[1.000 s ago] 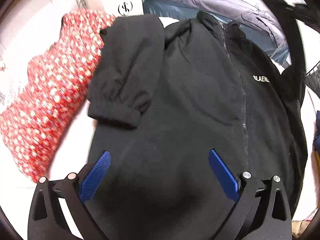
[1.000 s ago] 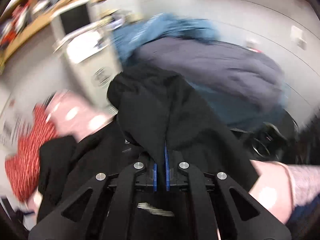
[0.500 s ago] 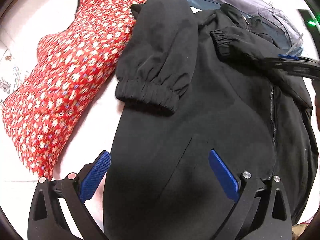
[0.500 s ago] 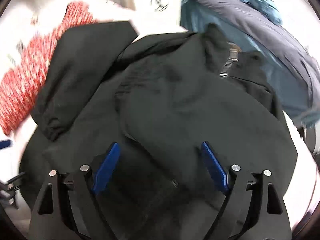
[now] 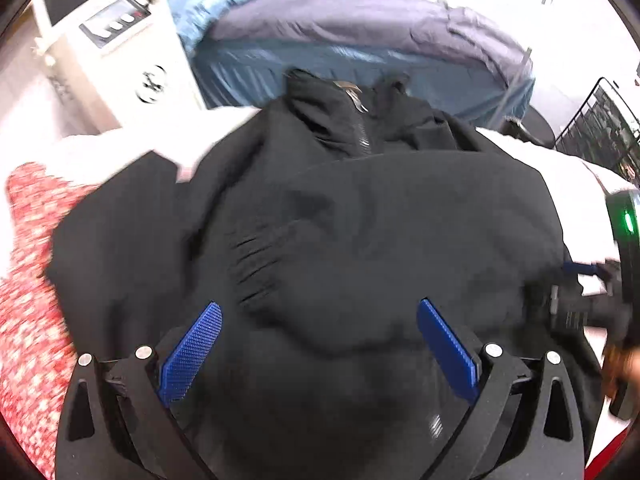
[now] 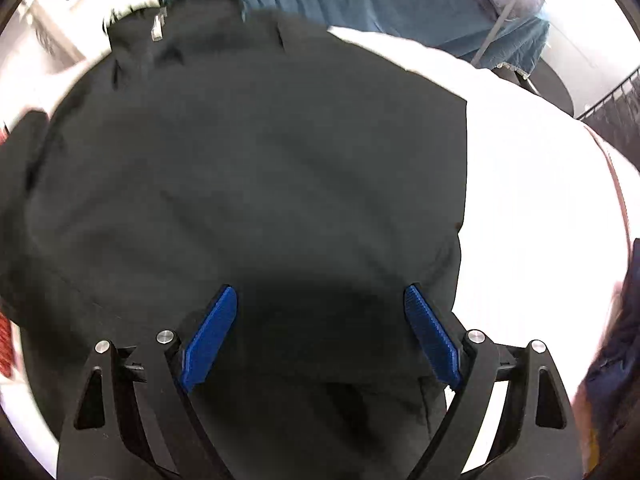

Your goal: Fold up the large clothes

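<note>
A large black zip jacket point(image 5: 360, 240) lies on the white surface point(image 6: 532, 184) with both sleeves folded in over its front; a gathered cuff point(image 5: 256, 264) lies near the middle. It fills the right wrist view too point(image 6: 256, 168), its right edge straight against the white. My left gripper point(image 5: 318, 340) is open and empty, low over the jacket's lower part. My right gripper point(image 6: 320, 328) is open and empty over the jacket's lower right; it also shows at the right edge of the left wrist view point(image 5: 592, 304).
A red floral garment point(image 5: 28, 300) lies to the jacket's left. A pile of blue and grey bedding point(image 5: 360, 40) lies behind the collar. A white appliance point(image 5: 100, 40) stands at the back left. A black wire rack point(image 5: 600, 124) stands at the far right.
The right gripper, shut on the right sleeve a second ago, has laid it across the jacket's front and opened. Both grippers have dropped back over the jacket's lower part.
</note>
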Demonstrator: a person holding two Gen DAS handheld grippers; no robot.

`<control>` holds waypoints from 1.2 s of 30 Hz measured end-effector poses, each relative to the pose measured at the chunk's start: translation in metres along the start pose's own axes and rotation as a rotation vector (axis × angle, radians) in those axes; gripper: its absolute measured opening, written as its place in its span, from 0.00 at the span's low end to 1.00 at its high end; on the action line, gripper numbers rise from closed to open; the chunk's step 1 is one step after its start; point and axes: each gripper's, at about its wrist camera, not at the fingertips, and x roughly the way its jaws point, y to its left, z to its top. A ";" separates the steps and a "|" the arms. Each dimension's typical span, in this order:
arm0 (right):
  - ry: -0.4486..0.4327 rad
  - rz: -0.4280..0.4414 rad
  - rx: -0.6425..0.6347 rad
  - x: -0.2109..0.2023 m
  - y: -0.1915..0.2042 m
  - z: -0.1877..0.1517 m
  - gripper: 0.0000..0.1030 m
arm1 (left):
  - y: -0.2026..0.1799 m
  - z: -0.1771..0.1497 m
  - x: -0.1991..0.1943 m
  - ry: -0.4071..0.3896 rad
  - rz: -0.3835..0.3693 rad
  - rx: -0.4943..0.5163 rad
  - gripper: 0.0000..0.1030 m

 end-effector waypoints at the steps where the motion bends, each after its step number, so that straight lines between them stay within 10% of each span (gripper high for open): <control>1: -0.003 -0.017 -0.021 0.003 0.005 -0.001 0.83 | -0.009 0.004 0.019 0.044 0.000 0.007 0.94; 5: 0.004 -0.061 -0.033 0.014 0.009 -0.006 0.89 | -0.027 -0.008 0.076 0.198 0.048 0.056 0.94; 22: 0.113 -0.012 0.090 0.035 0.006 0.012 0.95 | -0.038 -0.024 0.070 0.105 0.119 0.049 0.94; 25: 0.025 0.041 0.146 0.007 0.006 0.005 0.94 | -0.025 -0.037 0.037 0.044 0.137 0.040 0.93; 30: -0.016 0.093 0.153 -0.023 0.021 -0.032 0.94 | 0.022 -0.097 -0.026 -0.088 0.298 0.062 0.93; 36: 0.081 0.134 0.118 -0.015 0.030 -0.086 0.94 | 0.074 -0.142 0.006 0.100 0.500 0.173 0.78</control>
